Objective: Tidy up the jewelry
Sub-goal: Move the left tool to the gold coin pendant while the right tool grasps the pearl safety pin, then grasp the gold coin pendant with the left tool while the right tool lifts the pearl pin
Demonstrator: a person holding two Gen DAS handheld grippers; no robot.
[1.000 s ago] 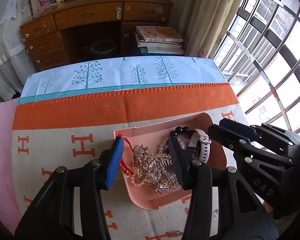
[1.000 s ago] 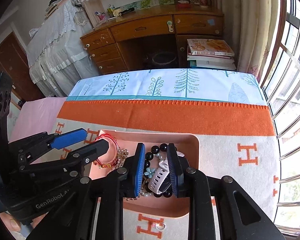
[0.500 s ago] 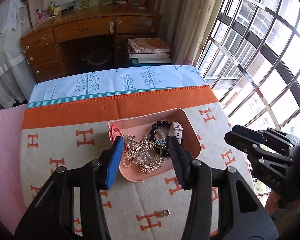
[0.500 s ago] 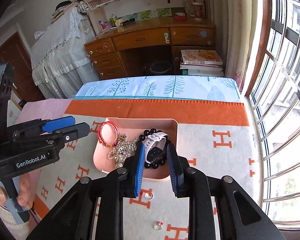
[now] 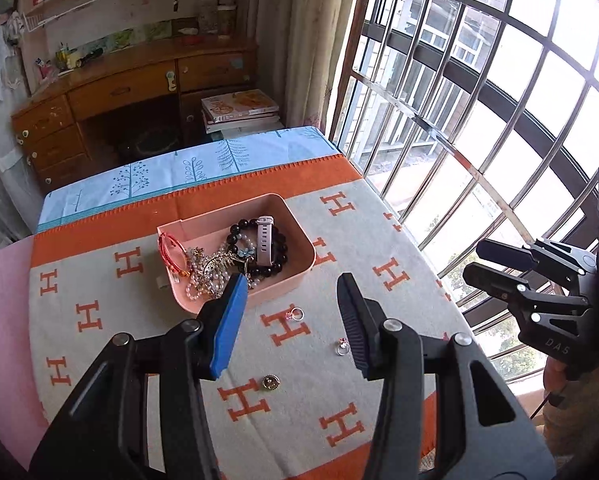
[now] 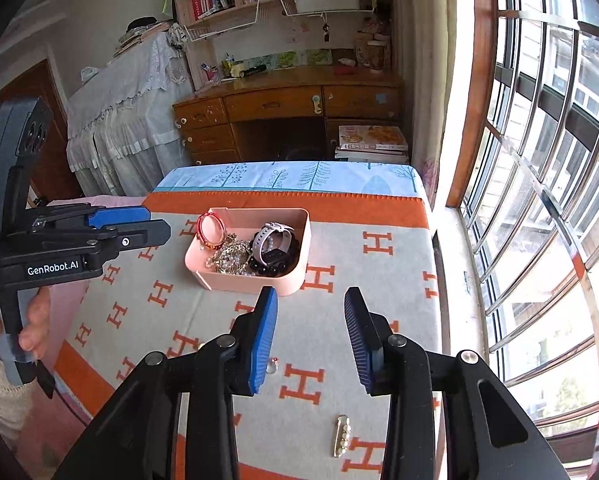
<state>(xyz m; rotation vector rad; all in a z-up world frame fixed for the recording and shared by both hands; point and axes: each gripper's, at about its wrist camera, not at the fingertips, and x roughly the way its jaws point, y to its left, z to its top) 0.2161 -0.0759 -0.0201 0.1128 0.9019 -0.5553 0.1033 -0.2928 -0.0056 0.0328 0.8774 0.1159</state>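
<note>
A pink tray (image 5: pixel 299 236) (image 6: pixel 301 248) sits on the H-patterned blanket, holding a red bangle (image 5: pixel 170 250), pearl strands, a black bead bracelet and a white watch (image 5: pixel 265 240) (image 6: pixel 268 240). Loose on the blanket near me lie a ring (image 5: pixel 296 313), a second ring (image 5: pixel 341 346), a round gold stud (image 5: pixel 270 382), a small ring (image 6: pixel 271 366) and a pearl hairpin (image 6: pixel 341 434). My left gripper (image 5: pixel 289 320) is open and empty, high above the blanket short of the tray. My right gripper (image 6: pixel 310 336) is open and empty, also raised.
The blanket (image 5: pixel 139 320) covers a table beside a barred window (image 5: pixel 479 100) on the right. A wooden desk (image 6: pixel 283 108) and a stack of books (image 6: pixel 373 142) stand beyond the table's far end. A covered bed (image 6: pixel 127 112) is at the back left.
Both grippers have pulled back and up from the tray. The right jaws have spread wider, leaving the white watch in the tray. More of the blanket and the loose pieces now show.
</note>
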